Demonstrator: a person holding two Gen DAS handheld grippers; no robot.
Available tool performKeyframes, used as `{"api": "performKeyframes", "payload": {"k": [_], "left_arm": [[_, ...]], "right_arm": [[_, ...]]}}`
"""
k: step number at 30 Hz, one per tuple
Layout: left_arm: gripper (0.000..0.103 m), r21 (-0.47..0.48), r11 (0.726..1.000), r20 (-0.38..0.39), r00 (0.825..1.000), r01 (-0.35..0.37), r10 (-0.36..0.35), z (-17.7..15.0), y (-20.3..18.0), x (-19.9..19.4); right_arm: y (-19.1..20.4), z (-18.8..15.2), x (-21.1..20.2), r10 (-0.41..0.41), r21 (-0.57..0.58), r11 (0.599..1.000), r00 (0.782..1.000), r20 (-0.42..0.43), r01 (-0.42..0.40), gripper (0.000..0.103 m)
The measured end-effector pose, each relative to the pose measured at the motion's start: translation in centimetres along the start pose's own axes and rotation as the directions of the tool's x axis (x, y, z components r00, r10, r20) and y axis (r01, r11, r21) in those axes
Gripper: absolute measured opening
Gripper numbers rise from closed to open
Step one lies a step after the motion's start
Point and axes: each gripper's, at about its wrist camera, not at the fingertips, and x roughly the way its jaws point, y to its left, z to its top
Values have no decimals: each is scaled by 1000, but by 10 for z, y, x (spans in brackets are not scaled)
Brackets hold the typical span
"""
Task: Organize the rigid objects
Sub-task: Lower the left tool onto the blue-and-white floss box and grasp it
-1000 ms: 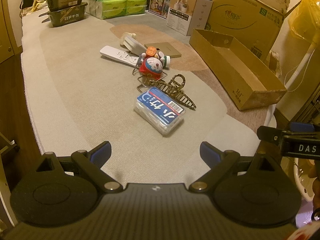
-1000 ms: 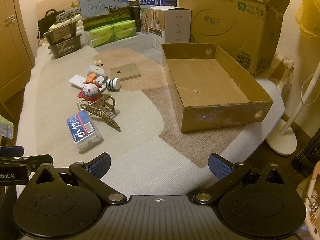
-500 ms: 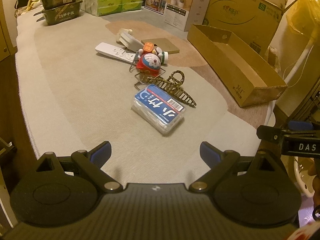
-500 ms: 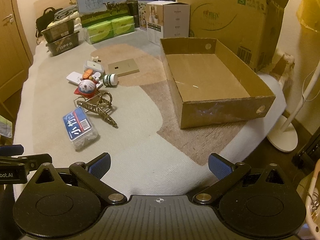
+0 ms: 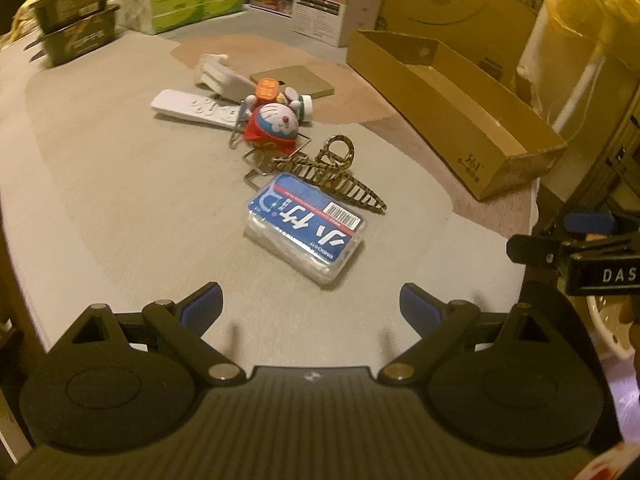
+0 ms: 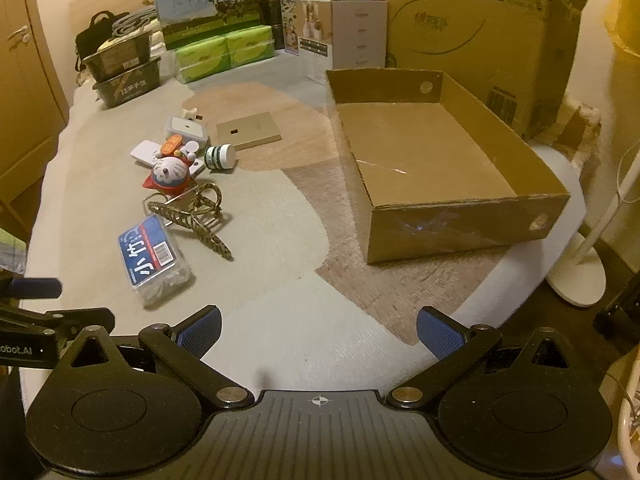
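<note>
Left gripper (image 5: 311, 306) nearer; clear blue-labelled box (image 5: 306, 227) just beyond its wide-open, empty fingers (image 5: 202, 305).

Both tools are the same build. The left gripper (image 5: 310, 300) has a matte black body with a ribbed top plate bearing a small pale emblem at its centre. Two round black housings, each with a raised oval disc, flank the plate. Angular black link arms run forward from silver pivot pins, with triangular cut-outs in the outer brackets, and end in blue textured pads (image 5: 202, 304). The right gripper (image 6: 318, 330) matches, its emblem a crosshair mark, its blue pads (image 6: 438, 332) finely dotted. White lettering shows on each gripper's side bar in the other's view.
</note>
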Motion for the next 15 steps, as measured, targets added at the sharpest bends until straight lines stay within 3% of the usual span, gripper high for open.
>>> {"api": "performKeyframes", "payload": {"k": [8, 15], "left_arm": [[95, 113, 993, -19, 999, 44, -42, 13, 5, 28], [95, 283, 957, -34, 997, 70, -63, 25, 5, 53]], "right_arm": [[-1, 9, 20, 14, -10, 1000, 1000, -14, -14, 103], [4, 19, 36, 40, -33, 999, 999, -18, -40, 103]]}}
